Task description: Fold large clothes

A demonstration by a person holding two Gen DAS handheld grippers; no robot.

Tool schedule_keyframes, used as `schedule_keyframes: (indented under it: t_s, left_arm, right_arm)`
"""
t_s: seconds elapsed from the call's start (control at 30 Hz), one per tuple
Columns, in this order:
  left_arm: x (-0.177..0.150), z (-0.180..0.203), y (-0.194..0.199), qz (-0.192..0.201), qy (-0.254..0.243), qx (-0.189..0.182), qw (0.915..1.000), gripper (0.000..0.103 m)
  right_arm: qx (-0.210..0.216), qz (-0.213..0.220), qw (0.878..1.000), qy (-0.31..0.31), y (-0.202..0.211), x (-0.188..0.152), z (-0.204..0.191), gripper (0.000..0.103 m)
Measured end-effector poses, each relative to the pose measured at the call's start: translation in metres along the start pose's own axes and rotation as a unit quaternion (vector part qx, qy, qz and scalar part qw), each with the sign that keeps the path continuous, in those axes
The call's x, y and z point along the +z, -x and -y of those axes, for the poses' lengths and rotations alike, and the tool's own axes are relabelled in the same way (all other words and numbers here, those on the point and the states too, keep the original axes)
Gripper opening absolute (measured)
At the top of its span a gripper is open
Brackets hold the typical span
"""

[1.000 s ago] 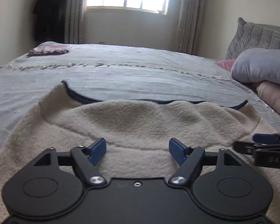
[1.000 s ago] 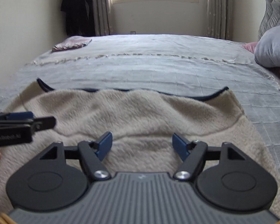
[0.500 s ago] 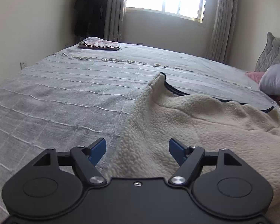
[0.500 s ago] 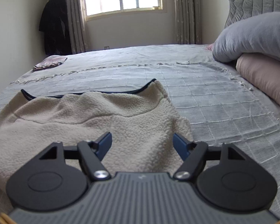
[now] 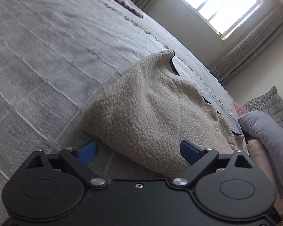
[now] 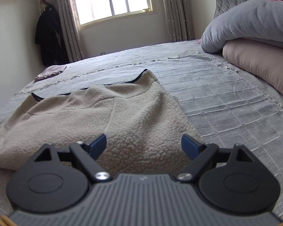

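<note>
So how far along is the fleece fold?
Done: the cream fleece garment lies spread on the grey bedspread. In hand: left gripper and right gripper, jaws just opened wider, each straddle an opposite edge, gripping nothing. Left: every fold.

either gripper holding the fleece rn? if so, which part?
Neither. The left gripper and right gripper have just been opening; each straddles an edge of the cream fleece, pads off it.

Both cameras ride low and close over the bed [image 6: 226, 101], each looking forward past its own fingers. The left view is rolled, with the window [image 5: 222, 5] at 1 o'clock. The right view sits level, window [image 6: 113, 0] at 12 o'clock. Both share the cream fleece [image 5: 141, 116] [image 6: 122, 116] and pillows [image 6: 254, 22].
</note>
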State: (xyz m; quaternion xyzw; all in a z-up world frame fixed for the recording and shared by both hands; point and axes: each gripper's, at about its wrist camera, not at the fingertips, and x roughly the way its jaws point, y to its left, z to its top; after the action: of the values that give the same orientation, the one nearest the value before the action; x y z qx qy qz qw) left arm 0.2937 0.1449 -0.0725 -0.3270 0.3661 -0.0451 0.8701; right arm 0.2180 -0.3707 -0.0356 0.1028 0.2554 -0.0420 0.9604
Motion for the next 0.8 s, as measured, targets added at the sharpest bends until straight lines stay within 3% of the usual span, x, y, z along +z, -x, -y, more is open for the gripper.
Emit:
schedule_keyframes:
  t_s: [0.13,0.23,0.3,0.47,0.6,0.67,0.8]
  left_arm:
    - [-0.010,-0.006,-0.019,-0.014,0.052,-0.026,0.9982,0.094]
    - [-0.015,-0.010,-0.031,0.025,0.090,-0.047,0.9945,0.094]
    - [-0.017,-0.015,-0.040,0.043,0.134,-0.073,0.9873,0.092]
    - [-0.019,-0.005,-0.052,0.105,0.171,-0.062,0.9777,0.091]
    - [-0.021,-0.001,-0.059,0.136,0.192,-0.016,0.9718,0.051]
    - [-0.023,-0.003,-0.059,0.146,0.202,-0.021,0.9683,0.046]
    - [-0.026,0.002,-0.052,0.164,0.174,-0.016,0.9709,0.039]
  right_arm:
    - [0.024,0.007,0.999,0.023,0.001,-0.007,-0.011,0.087]
    - [0.038,0.015,0.999,0.024,0.000,-0.008,-0.016,0.087]
    - [0.050,0.014,0.999,0.018,-0.002,-0.010,-0.016,0.087]
    - [0.038,0.021,0.999,0.027,-0.006,-0.012,-0.019,0.087]
    - [0.055,0.036,0.998,0.013,0.001,-0.010,-0.023,0.087]
    - [0.068,0.044,0.997,0.009,0.004,-0.006,-0.032,0.086]
    - [0.116,0.049,0.992,0.016,0.001,0.008,-0.071,0.071]
